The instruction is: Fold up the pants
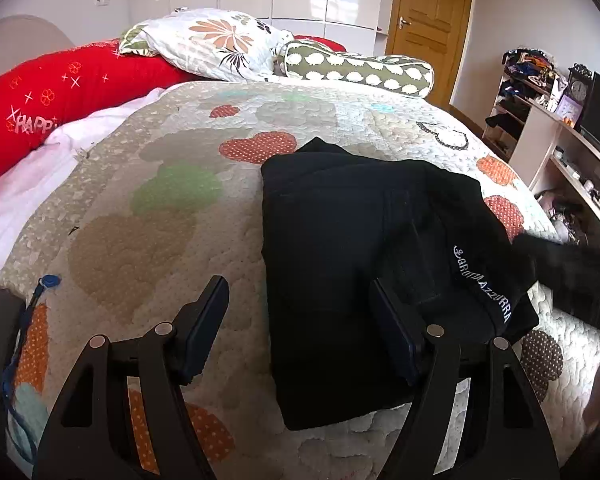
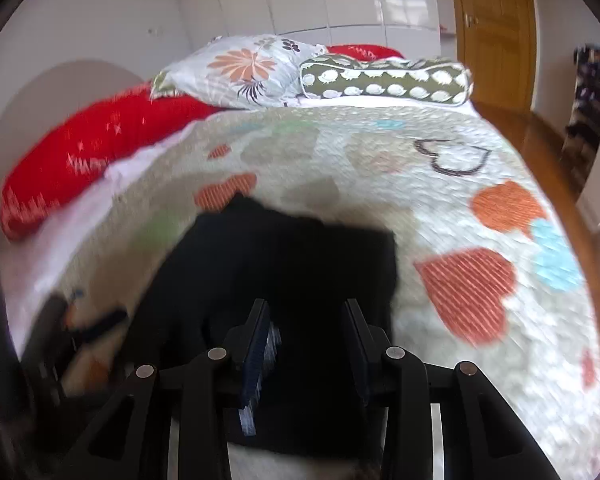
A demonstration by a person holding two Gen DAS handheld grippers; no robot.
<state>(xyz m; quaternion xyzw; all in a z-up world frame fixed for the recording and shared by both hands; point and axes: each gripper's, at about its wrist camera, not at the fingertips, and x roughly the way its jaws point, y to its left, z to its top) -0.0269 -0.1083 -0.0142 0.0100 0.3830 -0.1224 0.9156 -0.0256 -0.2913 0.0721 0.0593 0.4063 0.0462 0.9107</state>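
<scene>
The black pants (image 1: 340,248) lie folded into a thick, matte rectangle on a quilted bedspread (image 1: 160,208) stitched with dotted orange, green and beige heart patches; a waistband with white embroidered lettering runs along their right side. The left gripper (image 1: 300,336) hangs over the fold's near left edge, its flat dark pads spread wide and pressing nothing. In the blurred right wrist view, the right gripper (image 2: 306,344) is above the pants with its jaws partly apart; whether cloth is caught between them cannot be told. A plush red pillow (image 1: 60,96) and a floral pillow (image 1: 212,44) lie beyond.
</scene>
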